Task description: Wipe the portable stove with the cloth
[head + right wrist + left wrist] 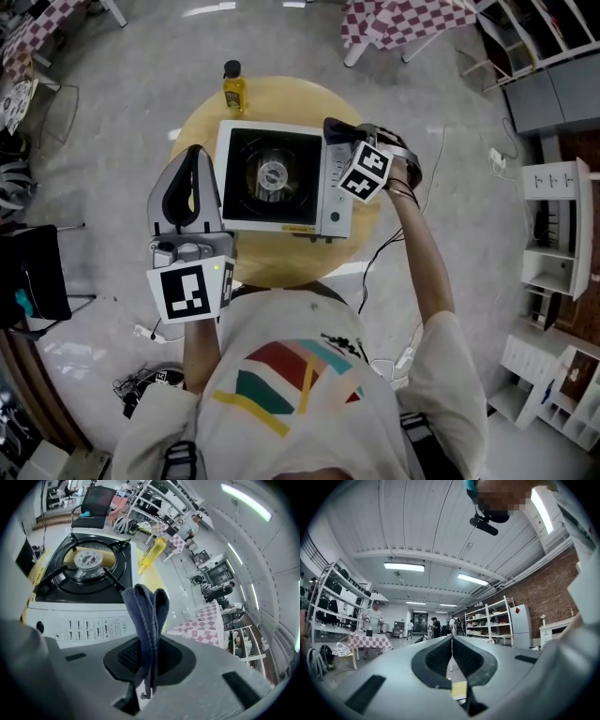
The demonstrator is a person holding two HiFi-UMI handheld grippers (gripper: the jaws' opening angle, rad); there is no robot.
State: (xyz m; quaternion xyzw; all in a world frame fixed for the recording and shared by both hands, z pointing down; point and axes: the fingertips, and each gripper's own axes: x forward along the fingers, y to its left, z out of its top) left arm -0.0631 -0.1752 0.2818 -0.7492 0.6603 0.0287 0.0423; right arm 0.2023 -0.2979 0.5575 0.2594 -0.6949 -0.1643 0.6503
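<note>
The portable stove (281, 178), white with a black burner top, sits in the middle of a round wooden table (202, 122). My right gripper (339, 131) hovers over the stove's far right corner, above its control panel side. It is shut on a folded dark blue cloth (146, 613), which sticks out past the jaws toward the stove (79, 581). My left gripper (194, 157) is held beside the stove's left edge. Its jaws are shut with nothing between them, and its view looks up at the ceiling over the pads (440, 656).
A yellow bottle (233, 87) stands on the table's far edge behind the stove; it also shows in the right gripper view as the bottle (152, 552). A black chair (37, 272) stands to the left, checkered tables (403, 19) at the back, white shelving (553, 234) to the right.
</note>
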